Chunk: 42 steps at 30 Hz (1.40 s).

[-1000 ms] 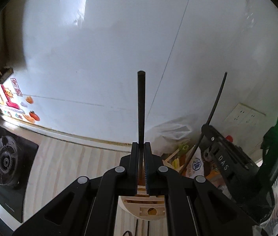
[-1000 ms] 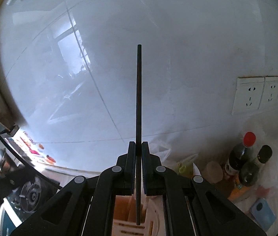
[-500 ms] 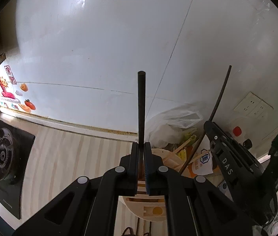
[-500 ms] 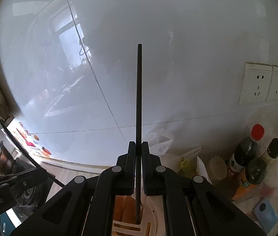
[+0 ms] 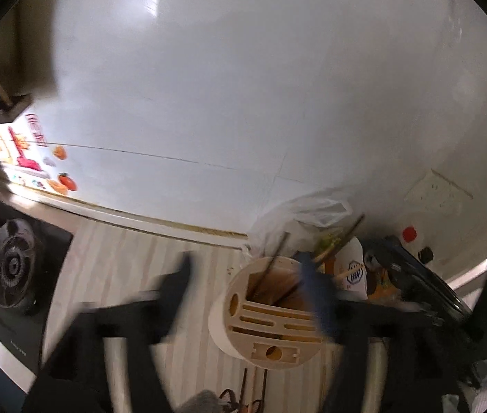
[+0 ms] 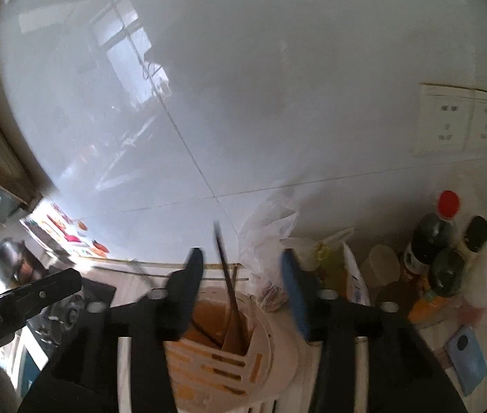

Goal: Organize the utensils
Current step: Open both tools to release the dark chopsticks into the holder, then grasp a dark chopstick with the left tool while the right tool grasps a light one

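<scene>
A round beige utensil holder [image 5: 264,313] with slots on top stands on the striped counter; it also shows in the right wrist view [image 6: 240,344]. Two dark chopsticks lean in its open compartment: one [image 5: 272,263] in the left wrist view, one [image 6: 226,275] in the right wrist view. My left gripper [image 5: 247,272] is open and empty just above the holder. My right gripper [image 6: 241,268] is open and empty above the holder, its jaws either side of the chopstick. The other gripper's body [image 5: 415,285] shows at the right of the left wrist view.
A gas stove [image 5: 9,268] lies at the left. A plastic bag [image 5: 305,210], sauce bottles [image 6: 429,237], a plastic cup [image 6: 383,265] and a blue sponge [image 6: 467,358] crowd the counter behind and right of the holder. Wall sockets [image 6: 450,120] sit on the tiled wall.
Both grippers have opened and let go of their chopsticks, which now stand in the holder. Both cameras have tilted down toward the holder.
</scene>
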Each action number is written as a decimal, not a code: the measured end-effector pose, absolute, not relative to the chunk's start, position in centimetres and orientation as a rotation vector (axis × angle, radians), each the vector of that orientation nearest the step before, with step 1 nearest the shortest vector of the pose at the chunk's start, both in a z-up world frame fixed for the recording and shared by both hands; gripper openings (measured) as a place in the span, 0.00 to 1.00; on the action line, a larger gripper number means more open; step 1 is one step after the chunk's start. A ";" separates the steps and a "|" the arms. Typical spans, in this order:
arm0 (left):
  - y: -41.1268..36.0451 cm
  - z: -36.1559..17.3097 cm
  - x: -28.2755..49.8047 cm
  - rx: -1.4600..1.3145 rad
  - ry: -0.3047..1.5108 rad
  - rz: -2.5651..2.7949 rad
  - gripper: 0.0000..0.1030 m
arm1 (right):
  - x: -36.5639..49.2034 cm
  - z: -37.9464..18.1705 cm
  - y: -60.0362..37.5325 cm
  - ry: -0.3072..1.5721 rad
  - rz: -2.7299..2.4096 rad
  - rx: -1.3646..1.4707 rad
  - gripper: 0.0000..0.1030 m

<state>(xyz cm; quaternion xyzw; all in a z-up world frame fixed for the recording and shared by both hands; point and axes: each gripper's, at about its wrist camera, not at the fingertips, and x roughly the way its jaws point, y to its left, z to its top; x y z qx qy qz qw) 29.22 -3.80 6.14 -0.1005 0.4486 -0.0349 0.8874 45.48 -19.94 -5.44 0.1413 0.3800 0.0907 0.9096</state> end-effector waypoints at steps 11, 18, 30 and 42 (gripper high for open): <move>-3.6 2.4 23.2 -0.093 0.899 0.031 1.00 | 36.5 -4.6 -25.9 0.762 0.105 0.323 0.93; -6.7 -6.0 20.9 0.028 1.076 0.024 1.00 | 33.8 -11.2 -28.1 0.925 0.001 0.276 0.95; -10.2 -20.1 18.9 0.061 1.435 -0.077 0.65 | 31.0 -26.0 -29.2 1.338 0.035 0.305 0.23; -10.4 -24.0 18.8 0.088 1.499 -0.080 0.04 | 30.2 -32.9 -28.1 1.523 -0.001 0.209 0.23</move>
